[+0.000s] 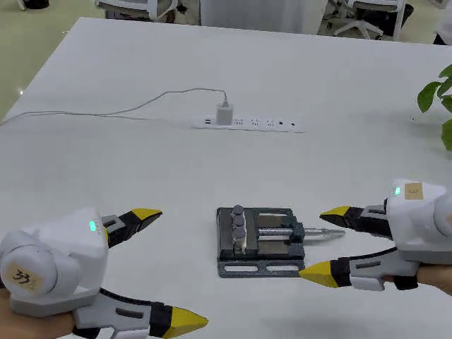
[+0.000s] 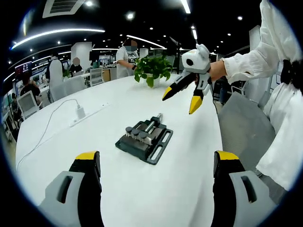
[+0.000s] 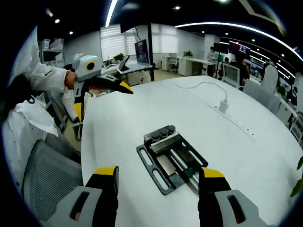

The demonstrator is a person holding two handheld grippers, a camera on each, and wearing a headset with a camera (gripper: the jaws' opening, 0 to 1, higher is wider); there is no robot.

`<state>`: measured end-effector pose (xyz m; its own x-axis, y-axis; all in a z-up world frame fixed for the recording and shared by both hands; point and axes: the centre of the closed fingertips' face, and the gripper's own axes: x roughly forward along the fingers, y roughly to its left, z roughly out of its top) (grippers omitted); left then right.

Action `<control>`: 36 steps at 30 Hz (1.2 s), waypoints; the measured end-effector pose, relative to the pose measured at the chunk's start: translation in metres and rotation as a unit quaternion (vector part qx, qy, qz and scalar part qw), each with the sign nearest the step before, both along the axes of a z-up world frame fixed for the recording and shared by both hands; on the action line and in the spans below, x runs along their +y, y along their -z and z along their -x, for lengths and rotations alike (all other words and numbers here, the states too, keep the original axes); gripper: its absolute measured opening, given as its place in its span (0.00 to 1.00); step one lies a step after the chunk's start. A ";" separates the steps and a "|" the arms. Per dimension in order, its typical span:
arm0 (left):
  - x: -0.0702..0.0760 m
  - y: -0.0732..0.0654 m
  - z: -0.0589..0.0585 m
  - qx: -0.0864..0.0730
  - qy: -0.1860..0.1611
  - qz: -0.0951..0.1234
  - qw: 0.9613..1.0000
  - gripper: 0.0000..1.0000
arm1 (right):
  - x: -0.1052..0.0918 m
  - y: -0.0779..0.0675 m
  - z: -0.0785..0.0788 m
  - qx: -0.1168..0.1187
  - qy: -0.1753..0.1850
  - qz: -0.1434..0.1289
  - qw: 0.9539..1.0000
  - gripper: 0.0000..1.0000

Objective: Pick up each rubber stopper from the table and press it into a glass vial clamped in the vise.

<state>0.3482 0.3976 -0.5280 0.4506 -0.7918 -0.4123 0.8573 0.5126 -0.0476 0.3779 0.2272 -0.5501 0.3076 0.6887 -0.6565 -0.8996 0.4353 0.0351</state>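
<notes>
Vials, three in a row with dark stoppers on top, stood clamped in the vise on the white surface, between the two tongs and ahead of both. Left tongs were spread wide apart, empty, off to one side of the vise; right tongs were also apart, empty, just beside the vise's screw handle. Power strip lay well beyond both tongs, with a plug and cable attached.
</notes>
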 end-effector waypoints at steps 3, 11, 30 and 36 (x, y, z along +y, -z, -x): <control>0.001 0.003 -0.001 0.002 -0.002 -0.007 1.000 0.99 | -0.005 0.003 0.001 0.001 0.011 -0.010 1.000 0.69; 0.002 0.008 0.002 0.005 -0.007 -0.012 1.000 0.99 | -0.007 0.000 0.004 -0.008 0.019 -0.040 0.999 0.76; -0.003 0.012 0.006 0.008 -0.004 -0.012 1.000 0.99 | -0.007 -0.009 0.010 -0.024 0.018 -0.058 0.998 0.81; -0.004 0.010 0.005 0.005 -0.003 -0.011 1.000 0.99 | -0.008 -0.012 0.010 -0.027 0.019 -0.059 0.998 0.81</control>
